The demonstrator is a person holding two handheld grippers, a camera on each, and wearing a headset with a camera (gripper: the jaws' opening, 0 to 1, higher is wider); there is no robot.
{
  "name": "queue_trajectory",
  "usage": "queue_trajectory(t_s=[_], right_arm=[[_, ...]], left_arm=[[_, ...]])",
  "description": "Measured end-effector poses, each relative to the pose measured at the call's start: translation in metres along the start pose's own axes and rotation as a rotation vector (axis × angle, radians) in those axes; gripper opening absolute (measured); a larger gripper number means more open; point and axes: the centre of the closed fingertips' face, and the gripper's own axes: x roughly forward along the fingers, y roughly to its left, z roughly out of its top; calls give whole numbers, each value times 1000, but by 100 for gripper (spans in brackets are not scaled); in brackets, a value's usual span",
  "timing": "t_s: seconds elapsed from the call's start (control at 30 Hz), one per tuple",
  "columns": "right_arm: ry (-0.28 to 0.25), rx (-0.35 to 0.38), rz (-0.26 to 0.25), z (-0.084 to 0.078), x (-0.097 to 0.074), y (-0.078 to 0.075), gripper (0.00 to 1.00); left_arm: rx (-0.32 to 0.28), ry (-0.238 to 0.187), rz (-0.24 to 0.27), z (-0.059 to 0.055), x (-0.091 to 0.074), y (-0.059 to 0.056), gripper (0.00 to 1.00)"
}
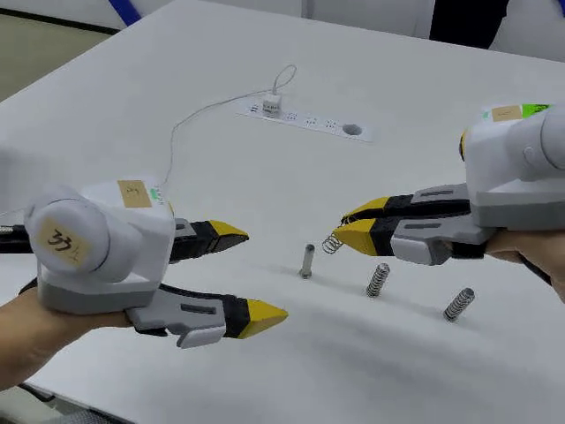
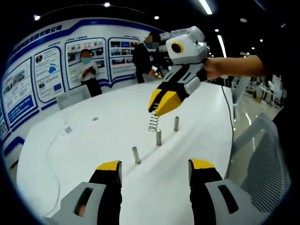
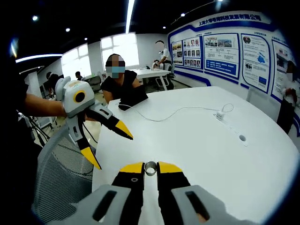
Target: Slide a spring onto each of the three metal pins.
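Two sprung pins (image 1: 378, 280) are done; the bare pin (image 1: 306, 261) remains. At its one o'clock the right gripper (image 1: 342, 227) pinches the last spring (image 1: 332, 243); the left gripper (image 1: 267, 274) gapes empty.

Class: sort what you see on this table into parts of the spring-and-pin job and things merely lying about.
Job: bare pin; sprung middle pin; sprung right-hand pin; spring, held in right gripper; left gripper, open.
Lying about: power strip; its white cable.

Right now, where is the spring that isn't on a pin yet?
In the head view the loose spring is pinched in the right gripper, just above and right of the bare pin.
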Motion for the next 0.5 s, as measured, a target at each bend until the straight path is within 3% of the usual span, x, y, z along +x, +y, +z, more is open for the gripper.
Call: queue_trajectory(t_s=[0.2,0.33,0.5], right_arm=[[24,1,-25,-4,10,-10,10],[68,-38,-42,-11,18,-19,10],[89,-35,-39,-16,29,-28,10]], left_arm=[[-18,-10,8,-2,0,2,60],[-19,-2,15,-5,-1,5,60],[-18,-11,25,-6,-2,7,58]])
